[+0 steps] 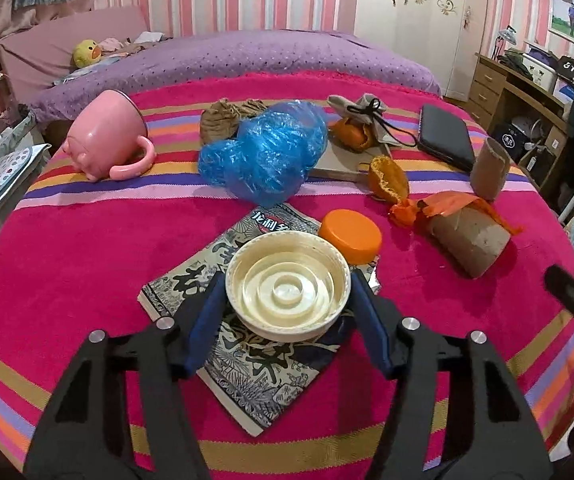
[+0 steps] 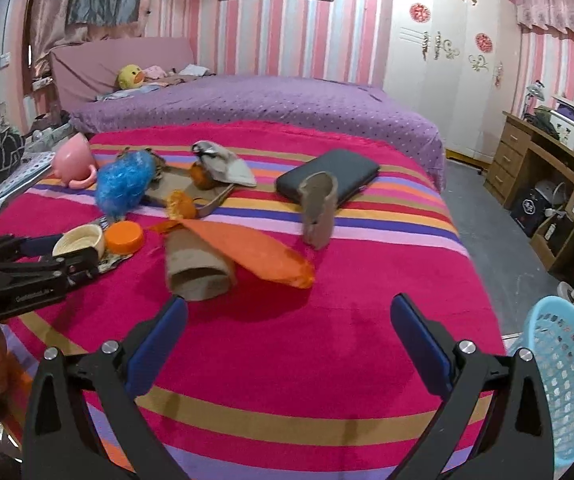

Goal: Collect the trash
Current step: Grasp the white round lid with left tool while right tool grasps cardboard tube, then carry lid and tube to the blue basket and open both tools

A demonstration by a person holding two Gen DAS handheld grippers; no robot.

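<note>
Left gripper sits nearest the lens, its blue pads clamped on both sides of a cream plastic lid, round, upturned, with concentric ridges inside. The lid sits on a printed packet lying flat on the striped blanket. Just behind the lid, touching its rim: an orange cap. Further behind the lid: crumpled blue plastic bag; behind and to the right, orange peel and a cardboard tube lying down with orange paper on it. Pink cup tipped over far left of the lid. Right gripper hangs with jaws wide apart, nothing between, over bare blanket near the front edge, well right of the lid. Blue mesh basket stands off the blanket's right edge.
</note>
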